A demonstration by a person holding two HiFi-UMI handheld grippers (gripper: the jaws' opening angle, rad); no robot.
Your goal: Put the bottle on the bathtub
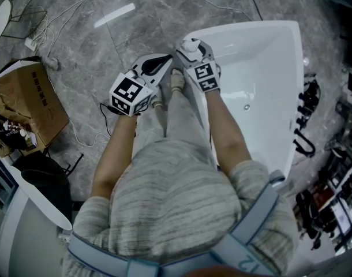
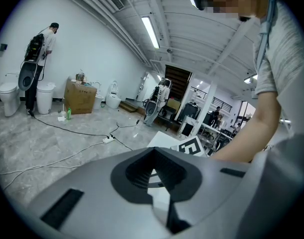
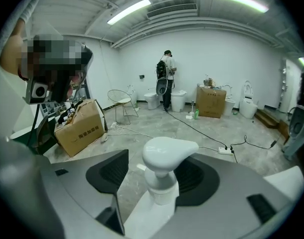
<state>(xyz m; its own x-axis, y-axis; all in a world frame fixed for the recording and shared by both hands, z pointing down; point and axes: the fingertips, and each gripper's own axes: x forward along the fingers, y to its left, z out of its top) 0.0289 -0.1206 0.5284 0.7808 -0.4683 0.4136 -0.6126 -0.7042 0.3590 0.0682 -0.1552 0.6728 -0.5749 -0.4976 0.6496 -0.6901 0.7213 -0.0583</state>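
Right gripper jaws clamp a white plastic pump bottle above the far-left rim of the white bathtub. Left gripper jaws are together and empty.

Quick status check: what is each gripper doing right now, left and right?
Left gripper: fingers closed together, holding nothing.
Right gripper: fingers closed on the white pump bottle.

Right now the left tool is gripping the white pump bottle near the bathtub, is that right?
Not quite: the right tool is gripping the white pump bottle near the bathtub. The right gripper view shows the pump head standing between its jaws. The left tool has its jaws together on nothing.
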